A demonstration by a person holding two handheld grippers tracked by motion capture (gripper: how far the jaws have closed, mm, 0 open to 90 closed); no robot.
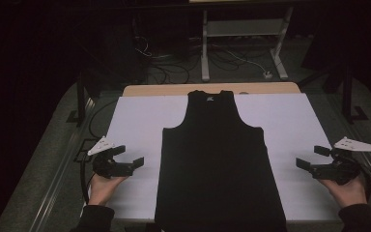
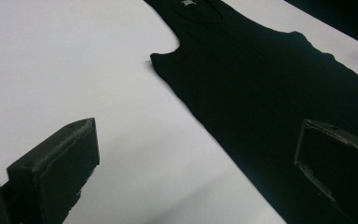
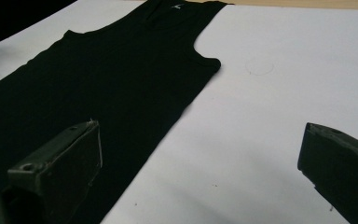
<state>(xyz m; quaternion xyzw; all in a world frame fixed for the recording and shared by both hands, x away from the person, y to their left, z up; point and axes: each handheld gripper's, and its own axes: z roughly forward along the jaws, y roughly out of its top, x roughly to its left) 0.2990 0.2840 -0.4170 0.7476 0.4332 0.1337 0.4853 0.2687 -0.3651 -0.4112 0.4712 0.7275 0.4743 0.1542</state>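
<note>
On the white surface [image 1: 140, 116], a black tank top [image 1: 220, 159] is lying flat and spread out, neck toward the far edge and hem hanging just over the near edge, roughly midway between the two hands. The left hand-held gripper [image 1: 128, 158] is hovering beside the garment's left side seam, jaws spread wide and gripping nothing; the right hand-held gripper [image 1: 314, 157] is hovering well off the opposite seam, likewise wide and empty.

The tank top is looking thin, light and limp, a soft knit that will probably sag and fold wherever it is lifted and drag easily across the smooth sheet. A pinch at a single layer is likely to be fiddly, so the finished edges are seeming the better holds: the shoulder straps, the armhole corners, or the hem corners, where the cloth is doubled and a jaw can slide under.

The high view is giving the whole outline, both hands, the wooden strip beyond the sheet and the dark floor with cables [image 1: 159, 67] and a white frame [image 1: 244, 34]. The left gripper view is showing that gripper's far jaw reaching over the fabric [image 2: 270, 93] while its near jaw is over bare sheet. The right gripper view is showing the same straddle of the other seam [image 3: 177, 116], plus a faint ring mark [image 3: 259, 67] on the sheet.
</note>
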